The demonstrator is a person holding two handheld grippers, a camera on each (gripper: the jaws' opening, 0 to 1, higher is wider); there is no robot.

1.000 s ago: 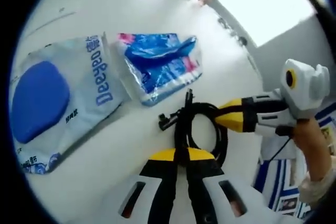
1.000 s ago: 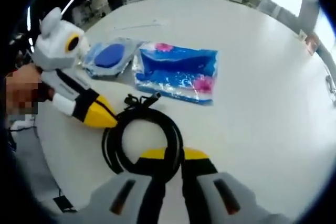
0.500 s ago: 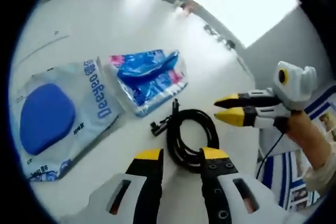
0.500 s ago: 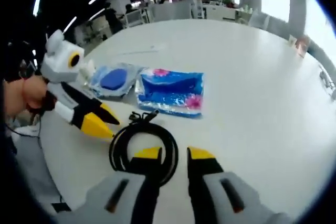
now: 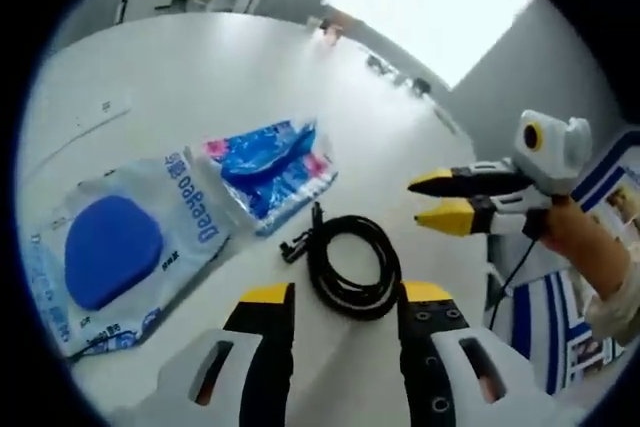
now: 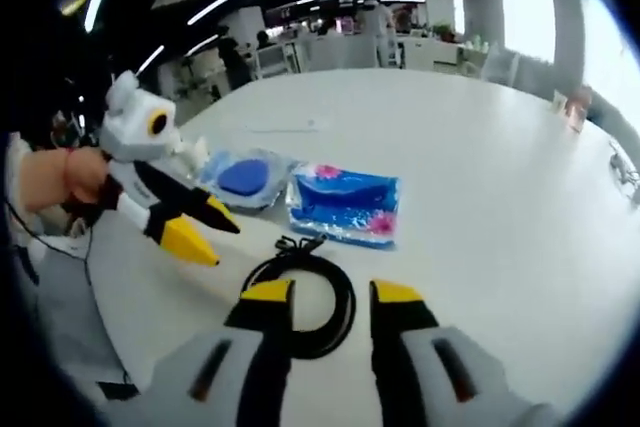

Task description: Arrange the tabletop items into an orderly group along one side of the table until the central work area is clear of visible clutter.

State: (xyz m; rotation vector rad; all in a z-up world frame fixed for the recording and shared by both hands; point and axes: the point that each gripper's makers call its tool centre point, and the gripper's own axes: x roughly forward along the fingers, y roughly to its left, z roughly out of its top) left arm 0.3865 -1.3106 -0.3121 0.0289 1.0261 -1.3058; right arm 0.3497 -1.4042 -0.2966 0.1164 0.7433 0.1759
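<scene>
Left gripper is hovering at bottom centre of the left gripper view, jaws apart and gripping nothing, the coiled black cable lying on the white round table just beyond its tips. Right gripper is hanging over that cable too, jaws spread, empty. Blue plastic packet and pale wipes pouch are sitting side by side, left of frame.

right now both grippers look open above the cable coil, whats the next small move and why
Probably draw both grippers back from the coiled black cable. The left gripper and right gripper both stand open with nothing held, and the cable lies flat on the white table beside the blue patterned packet and the wet wipes pack, already forming one row. No further clutter shows nearby.
</scene>
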